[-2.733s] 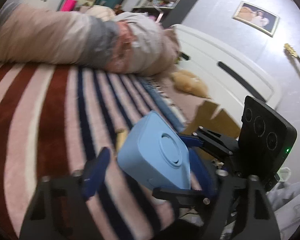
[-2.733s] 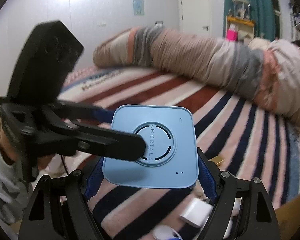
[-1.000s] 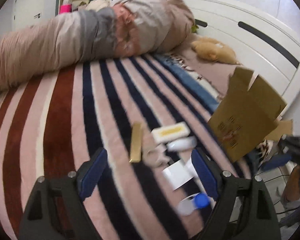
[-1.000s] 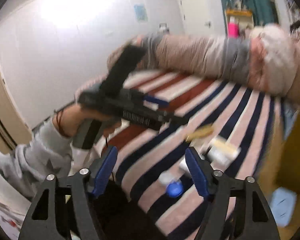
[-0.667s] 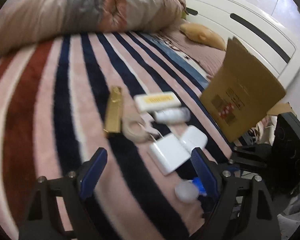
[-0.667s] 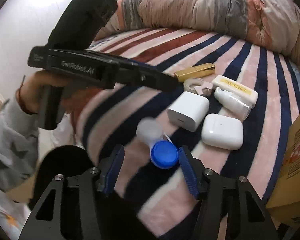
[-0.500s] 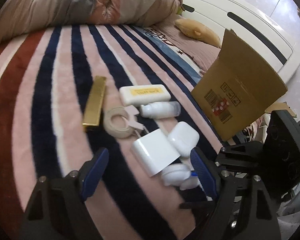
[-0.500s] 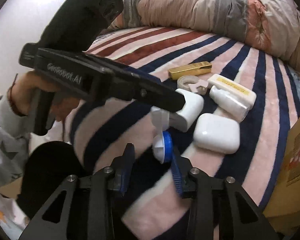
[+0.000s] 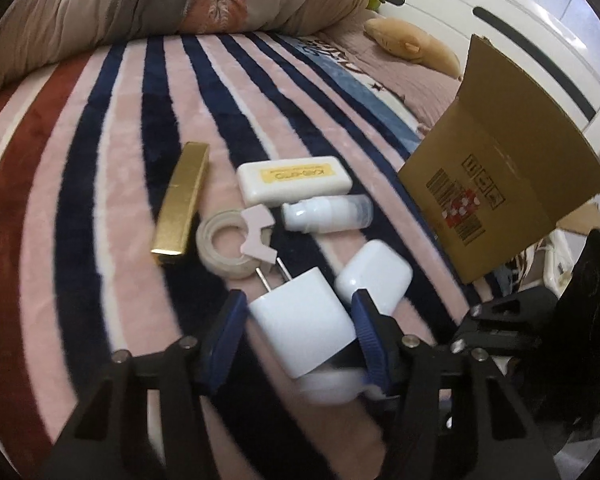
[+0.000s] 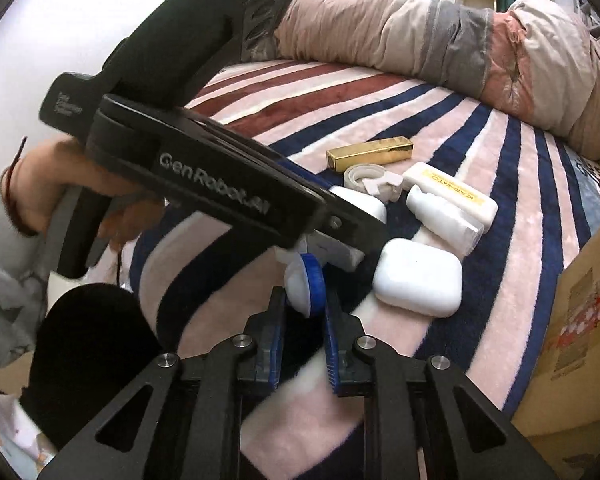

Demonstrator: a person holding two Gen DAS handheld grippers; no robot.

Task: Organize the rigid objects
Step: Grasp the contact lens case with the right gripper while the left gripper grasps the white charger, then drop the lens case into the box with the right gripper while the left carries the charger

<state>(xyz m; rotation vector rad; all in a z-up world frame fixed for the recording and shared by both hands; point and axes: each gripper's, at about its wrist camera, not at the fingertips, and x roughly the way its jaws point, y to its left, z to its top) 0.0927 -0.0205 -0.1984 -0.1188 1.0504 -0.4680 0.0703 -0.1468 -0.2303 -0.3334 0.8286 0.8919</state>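
Half a second ago your left tool (image 9: pixel 296 320) was spread wide above the pile, but now it brackets the white plastic charger plug (image 9: pixel 300 326) on the striped bed (image 9: pixel 100 184), not visibly clamped, while your right tool (image 10: pixel 302 300) pinches the blue-and-white round case (image 10: pixel 306 286), so both look nearly ready for the brown cardboard box (image 9: pixel 496 196).

You've got a fuzzy, plush striped blanket (image 9: pixel 100 128); glossy white plastic charger (image 9: pixel 300 322) and case (image 9: pixel 374 276); shiny gold foil box (image 9: pixel 182 196); matt brown cardboard box (image 9: pixel 500 196); clear glossy tape roll (image 9: pixel 220 254)
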